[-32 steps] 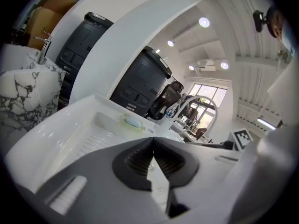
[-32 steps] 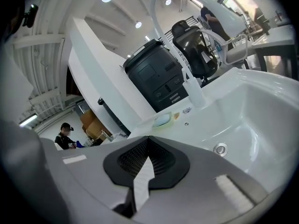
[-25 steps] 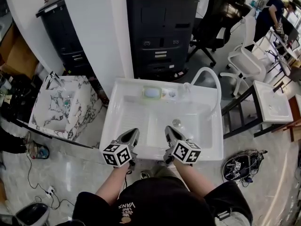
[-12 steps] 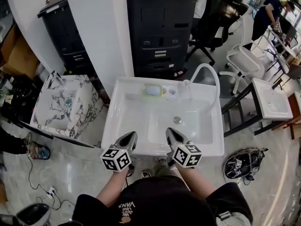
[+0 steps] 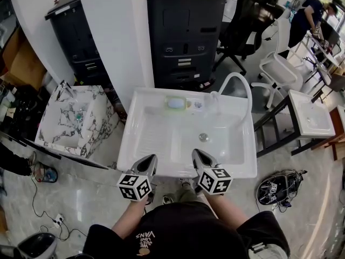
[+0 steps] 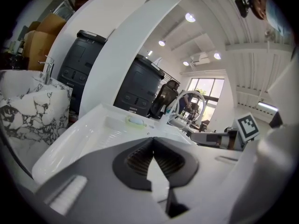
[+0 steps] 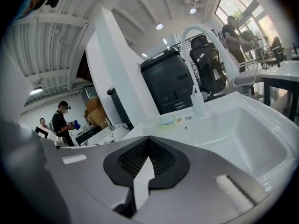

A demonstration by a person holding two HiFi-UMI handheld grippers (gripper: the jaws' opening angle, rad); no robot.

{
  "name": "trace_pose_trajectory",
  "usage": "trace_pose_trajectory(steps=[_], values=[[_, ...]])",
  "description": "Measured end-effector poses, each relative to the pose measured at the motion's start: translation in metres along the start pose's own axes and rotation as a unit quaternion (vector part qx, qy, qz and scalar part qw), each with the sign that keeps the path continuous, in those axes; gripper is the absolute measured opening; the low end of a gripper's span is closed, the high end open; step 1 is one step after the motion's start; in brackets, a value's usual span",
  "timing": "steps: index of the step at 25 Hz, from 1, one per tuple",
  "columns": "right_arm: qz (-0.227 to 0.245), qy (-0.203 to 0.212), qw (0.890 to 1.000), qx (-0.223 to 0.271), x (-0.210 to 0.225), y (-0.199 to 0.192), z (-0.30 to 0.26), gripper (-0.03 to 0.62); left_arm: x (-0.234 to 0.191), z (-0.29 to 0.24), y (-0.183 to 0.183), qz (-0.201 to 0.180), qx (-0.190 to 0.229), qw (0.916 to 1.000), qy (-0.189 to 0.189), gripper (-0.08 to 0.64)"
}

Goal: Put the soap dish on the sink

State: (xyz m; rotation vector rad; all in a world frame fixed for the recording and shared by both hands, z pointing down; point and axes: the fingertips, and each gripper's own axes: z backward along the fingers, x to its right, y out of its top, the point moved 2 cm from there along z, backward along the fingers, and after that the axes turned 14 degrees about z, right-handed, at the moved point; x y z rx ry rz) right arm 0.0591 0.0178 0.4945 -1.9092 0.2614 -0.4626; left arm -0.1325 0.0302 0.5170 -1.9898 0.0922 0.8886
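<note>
The soap dish [image 5: 175,103] is laid along the back ledge of the sink [image 5: 155,138], long axis left to right. The left gripper [image 5: 149,161] and right gripper [image 5: 198,155] are held shut, empty.

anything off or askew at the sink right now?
Nothing stands out. The soap dish sits level on the back ledge of the sink, left of the faucet. No spill visible. Left gripper and right gripper are shut and empty at the front rim.
</note>
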Motion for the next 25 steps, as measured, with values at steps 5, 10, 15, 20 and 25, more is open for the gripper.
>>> trace_pose_trajectory(steps=[5,10,15,20,25], values=[[0.006,-0.005,1.000,-0.011,-0.001,-0.005,0.002,0.002,0.002,0.004,-0.001,-0.003,0.003,1.0000,-0.004,0.052],[0.005,-0.007,1.000,-0.013,0.000,-0.003,0.002,0.002,0.001,0.005,0.000,-0.004,0.005,1.0000,0.000,0.052],[0.002,-0.008,1.000,-0.015,0.003,-0.003,-0.001,0.002,0.000,0.003,-0.002,0.000,0.005,1.0000,0.002,0.052],[-0.003,-0.007,1.000,-0.018,0.004,-0.004,-0.006,0.002,-0.002,0.001,-0.001,0.003,0.004,1.0000,0.004,0.052],[-0.005,-0.006,1.000,-0.017,0.007,0.000,-0.012,0.002,-0.001,-0.006,0.002,0.003,0.003,1.0000,0.000,0.052]])
